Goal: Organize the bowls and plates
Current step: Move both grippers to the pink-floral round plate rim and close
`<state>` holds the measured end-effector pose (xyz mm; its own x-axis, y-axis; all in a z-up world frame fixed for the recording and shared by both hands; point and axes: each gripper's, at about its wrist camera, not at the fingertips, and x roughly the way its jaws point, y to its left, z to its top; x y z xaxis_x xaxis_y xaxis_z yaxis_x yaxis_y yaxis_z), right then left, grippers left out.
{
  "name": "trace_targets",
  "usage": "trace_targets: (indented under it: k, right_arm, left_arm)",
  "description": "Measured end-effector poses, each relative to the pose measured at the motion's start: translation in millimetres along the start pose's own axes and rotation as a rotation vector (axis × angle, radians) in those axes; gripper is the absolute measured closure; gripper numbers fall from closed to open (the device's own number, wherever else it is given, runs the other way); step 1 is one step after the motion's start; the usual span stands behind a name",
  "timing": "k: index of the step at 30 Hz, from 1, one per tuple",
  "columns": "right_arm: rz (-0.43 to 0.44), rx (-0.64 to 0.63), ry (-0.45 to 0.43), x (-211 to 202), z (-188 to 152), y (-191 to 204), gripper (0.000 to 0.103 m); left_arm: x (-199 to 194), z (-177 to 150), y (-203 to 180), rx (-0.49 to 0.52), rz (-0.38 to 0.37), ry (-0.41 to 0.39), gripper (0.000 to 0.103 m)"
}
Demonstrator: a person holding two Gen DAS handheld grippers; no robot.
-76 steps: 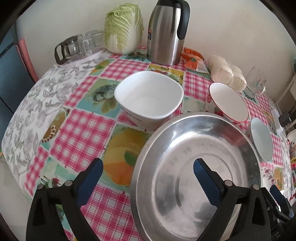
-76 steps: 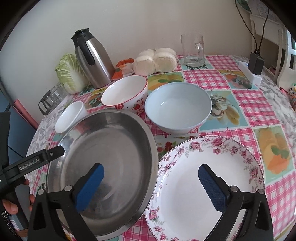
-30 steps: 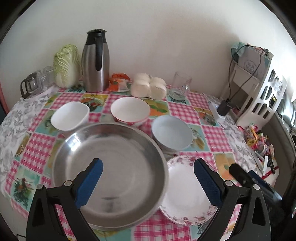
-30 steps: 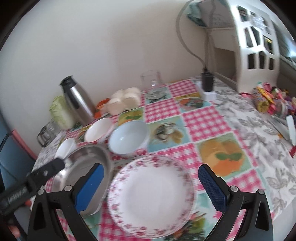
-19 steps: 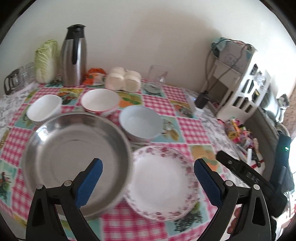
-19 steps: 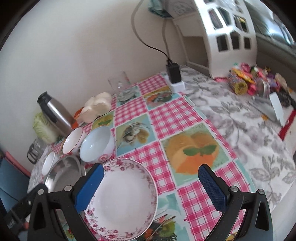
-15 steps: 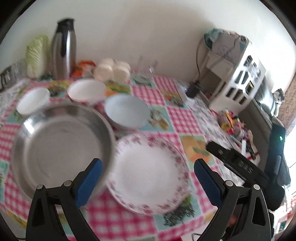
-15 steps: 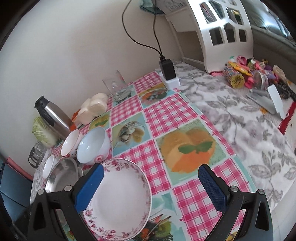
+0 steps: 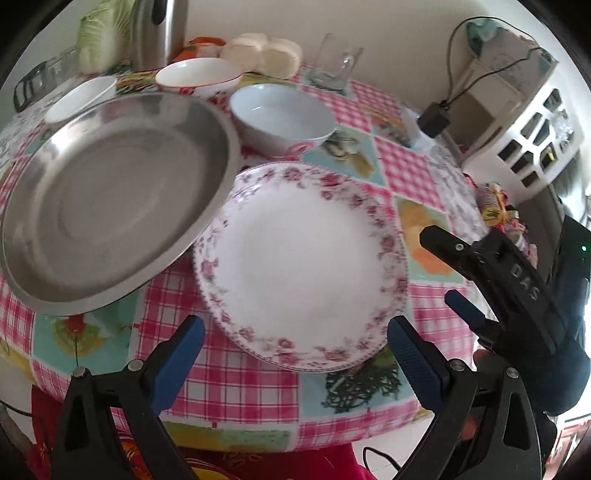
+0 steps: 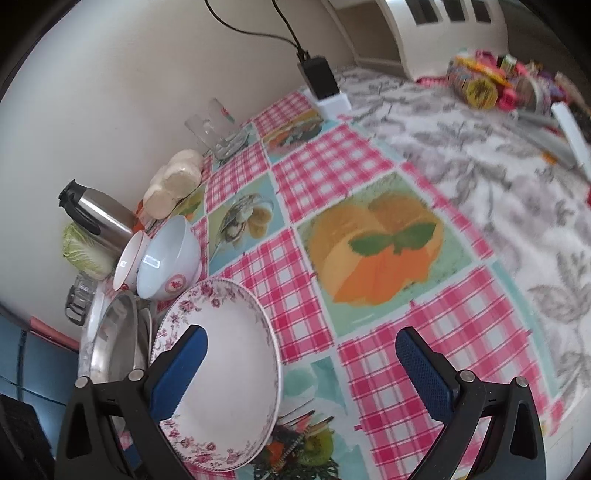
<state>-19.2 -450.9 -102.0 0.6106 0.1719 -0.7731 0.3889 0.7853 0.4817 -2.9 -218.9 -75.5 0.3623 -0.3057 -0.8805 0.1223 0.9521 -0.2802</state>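
Observation:
A white plate with a pink floral rim (image 9: 299, 262) lies near the table's front edge, also in the right wrist view (image 10: 221, 369). A large steel pan (image 9: 107, 192) overlaps its left rim. Behind stand a pale blue bowl (image 9: 282, 112), a red-rimmed white bowl (image 9: 197, 75) and a small white bowl (image 9: 81, 98). My left gripper (image 9: 291, 358) is open and empty, just in front of the plate. My right gripper (image 10: 301, 369) is open and empty at the plate's right edge; it shows in the left wrist view (image 9: 469, 314).
A steel thermos (image 9: 157, 31), cabbage (image 9: 101, 35), buns (image 9: 266, 53) and a glass mug (image 9: 336, 61) line the wall. A charger (image 10: 321, 83) and snack packets (image 10: 491, 83) lie to the right. A white shelf unit (image 9: 524, 122) stands beyond.
My left gripper has swung right and down, from the steel pan to close over the floral plate. My right gripper has dropped lower toward the plate's right edge.

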Motion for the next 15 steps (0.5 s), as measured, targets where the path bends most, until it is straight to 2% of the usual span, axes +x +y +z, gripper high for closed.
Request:
trace_targets:
  k: [5, 9, 15]
  right_arm:
    - [0.083, 0.021, 0.060, 16, -6, 2, 0.001]
    - [0.106, 0.013, 0.083, 22, -10, 7, 0.002]
    - [0.149, -0.002, 0.107, 29, -13, 12, 0.002]
  left_arm:
    - [9, 0, 12, -0.050, 0.041, 0.015, 0.004]
    - [21, 2, 19, -0.081, 0.050, 0.049, 0.004]
    - [29, 6, 28, -0.118, 0.056, 0.055, 0.007]
